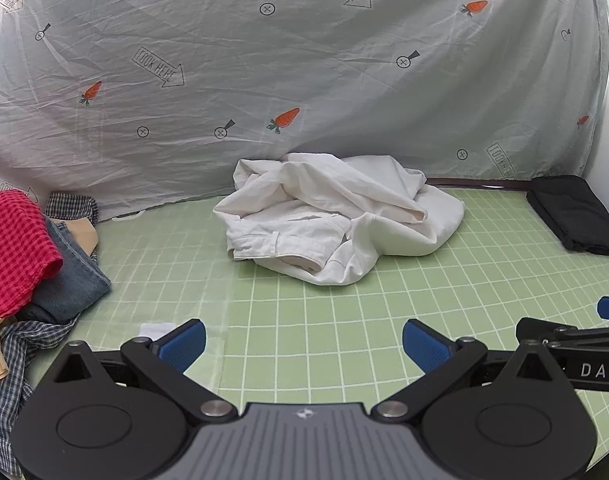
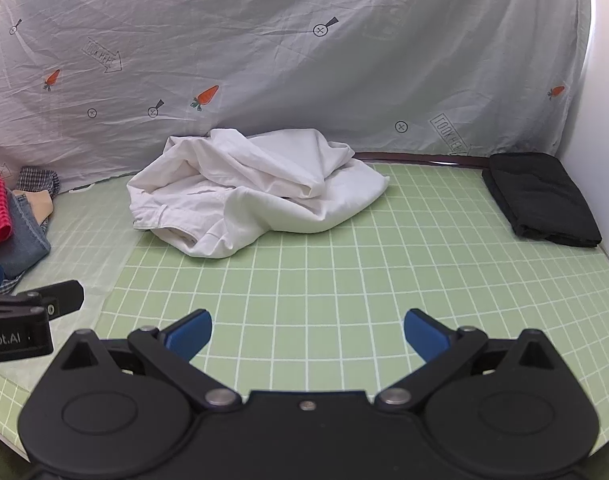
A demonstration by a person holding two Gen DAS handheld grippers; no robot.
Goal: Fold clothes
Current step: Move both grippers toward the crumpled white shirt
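Crumpled white garment (image 1: 336, 216), mid-mat

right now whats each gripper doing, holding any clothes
left gripper: jaws open, holding nothing
right gripper: jaws open, holding nothing

Right gripper (image 2: 307, 334) at lower centre, jaws wide apart with nothing between them, over the green gridded table (image 2: 344, 280). A crumpled white garment (image 2: 248, 192) lies at centre; a folded black garment (image 2: 540, 200) at right. Part of the left gripper (image 2: 28, 320) shows at the left edge.
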